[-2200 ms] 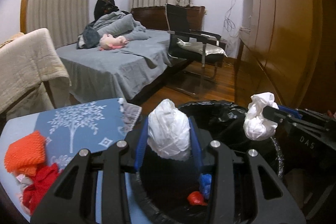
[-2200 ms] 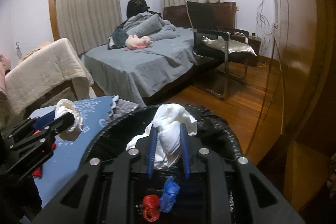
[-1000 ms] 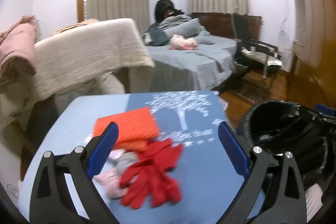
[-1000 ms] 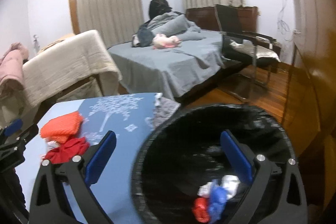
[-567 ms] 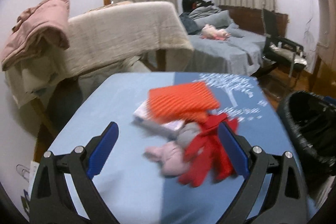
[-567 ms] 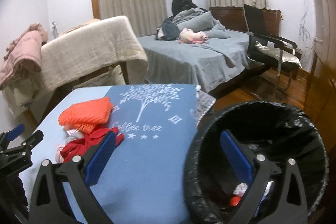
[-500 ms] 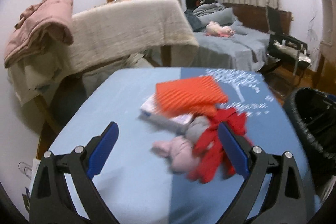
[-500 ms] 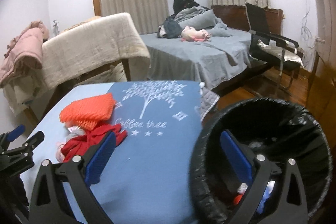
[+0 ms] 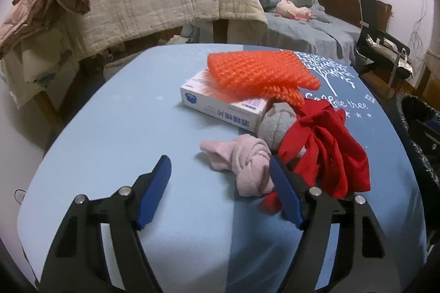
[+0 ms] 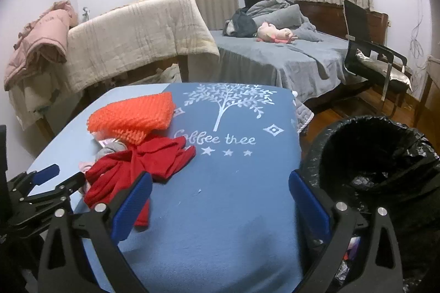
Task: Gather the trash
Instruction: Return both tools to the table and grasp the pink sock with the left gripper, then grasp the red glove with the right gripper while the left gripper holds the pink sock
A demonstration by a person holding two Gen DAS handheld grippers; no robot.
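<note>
Both grippers are now turned away from the black-lined bin point(image 10: 368, 163) and facing the blue tablecloth point(image 9: 115, 133), where earlier they were hanging over the bin's mouth holding white wads. The left gripper point(image 9: 220, 188) is narrowing its jaws, with only bare cloth between them so far; its right pad is sitting just beside the pink rolled sock point(image 9: 244, 163) at about one o'clock. The right gripper point(image 10: 218, 199) is standing wide and empty over the cloth, the bin at its three o'clock.

The remaining pile is lying at the left gripper's twelve to two o'clock: the pink sock, a grey bundle point(image 9: 275, 125), a red garment point(image 9: 327, 152), an orange knitted piece point(image 9: 258, 70) draped on a white carton point(image 9: 220, 103). Which of these counts as trash I cannot tell. All the fabric is probably light, soft and compressible, so pinching the sock across its thick rolled middle should be safest; a loose edge would likely be slipping out.
</note>
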